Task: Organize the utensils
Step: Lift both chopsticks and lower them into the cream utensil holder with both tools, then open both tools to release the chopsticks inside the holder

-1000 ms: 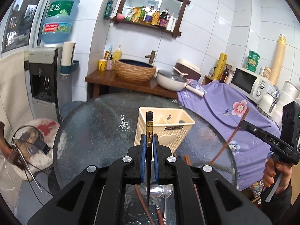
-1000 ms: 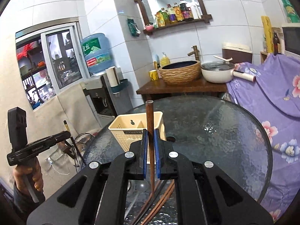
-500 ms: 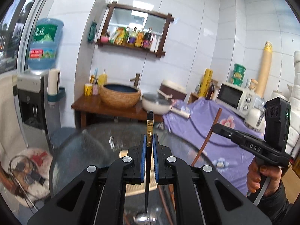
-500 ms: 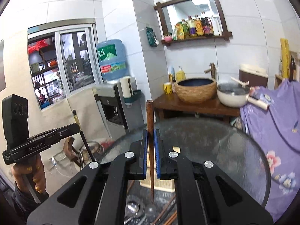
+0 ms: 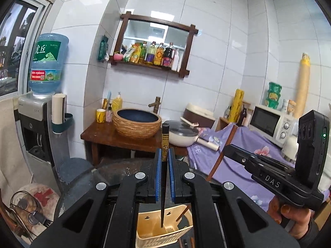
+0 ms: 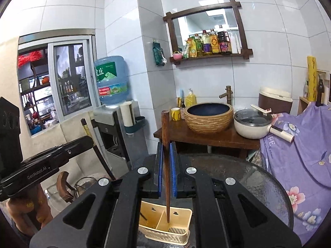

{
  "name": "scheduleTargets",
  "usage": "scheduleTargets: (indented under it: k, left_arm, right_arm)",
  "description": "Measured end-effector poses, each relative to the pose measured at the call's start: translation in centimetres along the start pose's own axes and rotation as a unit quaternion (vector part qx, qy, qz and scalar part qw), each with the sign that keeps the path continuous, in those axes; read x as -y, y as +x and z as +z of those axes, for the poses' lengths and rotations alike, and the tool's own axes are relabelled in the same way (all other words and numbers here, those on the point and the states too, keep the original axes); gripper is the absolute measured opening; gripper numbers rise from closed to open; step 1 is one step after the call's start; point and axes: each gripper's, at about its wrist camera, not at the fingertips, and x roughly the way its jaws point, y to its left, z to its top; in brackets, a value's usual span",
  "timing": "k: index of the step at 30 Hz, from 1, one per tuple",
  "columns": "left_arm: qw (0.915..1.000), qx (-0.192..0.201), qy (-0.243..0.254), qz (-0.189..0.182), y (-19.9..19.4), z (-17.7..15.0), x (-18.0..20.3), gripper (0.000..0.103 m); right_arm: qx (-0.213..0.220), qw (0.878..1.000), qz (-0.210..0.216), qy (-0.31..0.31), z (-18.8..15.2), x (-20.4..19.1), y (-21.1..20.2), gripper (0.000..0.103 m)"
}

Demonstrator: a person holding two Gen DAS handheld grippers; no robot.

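Observation:
My left gripper (image 5: 164, 161) is shut on a black chopstick (image 5: 164, 138) with a gold band, held upright with its tip inside the cream utensil basket (image 5: 151, 223). My right gripper (image 6: 166, 155) is shut on a brown wooden chopstick (image 6: 165, 132), also upright, with its tip in the right compartment of the same basket (image 6: 182, 217). The basket stands on the round glass table (image 6: 258, 181). The right gripper also shows in the left wrist view (image 5: 227, 150), and the left gripper in the right wrist view (image 6: 86, 140).
More utensils lie on the table in front of the basket (image 5: 186, 242). Behind the table are a wooden stand with a woven basin (image 5: 137, 122), a white pan (image 5: 182, 135), a water dispenser (image 5: 37, 124) and a purple-covered counter with a microwave (image 5: 269, 124).
Both grippers have lifted and moved over the basket. The chopsticks now hang point-down into it. The spoon seen under the left gripper a second ago is out of view.

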Motion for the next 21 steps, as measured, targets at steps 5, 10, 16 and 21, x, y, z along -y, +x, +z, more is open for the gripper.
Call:
scheduleTargets:
  k: [5,10,16,21]
  left_arm:
    - [0.9994,-0.031,-0.011,0.015,2.8,-3.1,-1.4,0.007]
    - [0.9968,-0.070,-0.032,0.022,5.2,-6.3,-3.1,0.007]
    - [0.9944,-0.095,-0.040,0.027,6.4,-8.4,-3.8,0.007]
    - [0.9929,-0.109,-0.039,0.031,7.2,-9.4,-4.0,0.007]
  right_arm:
    - [-0.039,0.999,-0.008,0.018,-3.6,1.1,3.3,0.008]
    - [-0.067,0.997,-0.012,0.035,-6.8,2.1,5.3,0.008]
    - [-0.079,0.996,-0.015,0.040,-8.3,2.6,6.1,0.008]
    - [-0.086,0.995,-0.018,0.043,-9.0,2.8,6.5,0.008]
